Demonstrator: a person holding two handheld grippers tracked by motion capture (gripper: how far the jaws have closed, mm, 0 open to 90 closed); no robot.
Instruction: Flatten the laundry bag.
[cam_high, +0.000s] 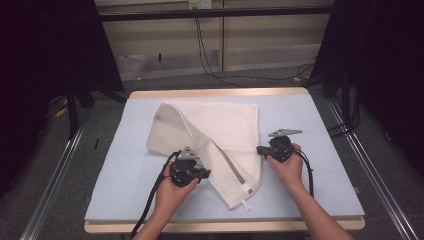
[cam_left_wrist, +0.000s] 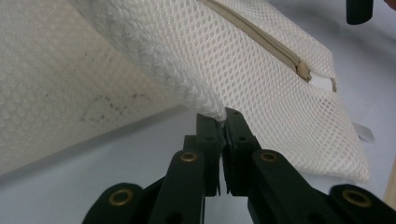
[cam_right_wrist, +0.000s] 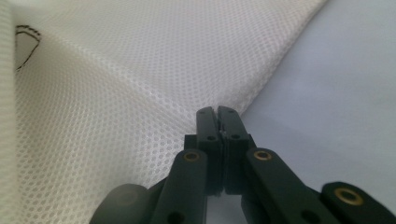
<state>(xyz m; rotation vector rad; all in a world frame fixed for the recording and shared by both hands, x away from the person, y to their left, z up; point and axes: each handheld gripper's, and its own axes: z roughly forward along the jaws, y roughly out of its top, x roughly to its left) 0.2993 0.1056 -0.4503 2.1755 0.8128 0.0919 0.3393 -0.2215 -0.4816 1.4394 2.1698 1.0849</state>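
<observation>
Left gripper (cam_high: 204, 173) near front edge of table (cam_high: 125, 200), jaws clamped on folded edge of white mesh bag (cam_high: 210, 130); left gripper view shows mesh (cam_left_wrist: 243, 60) pinched between closed tips. Right gripper (cam_high: 261, 150) at bag's right edge, jaws pressed together on mesh edge (cam_right_wrist: 140, 93). Bag lies mid-table on pale blue cover, partly folded over, zipper (cam_high: 230, 162) running toward near corner. Beyond table: grey floor, cables (cam_high: 210, 65), wall.
</observation>
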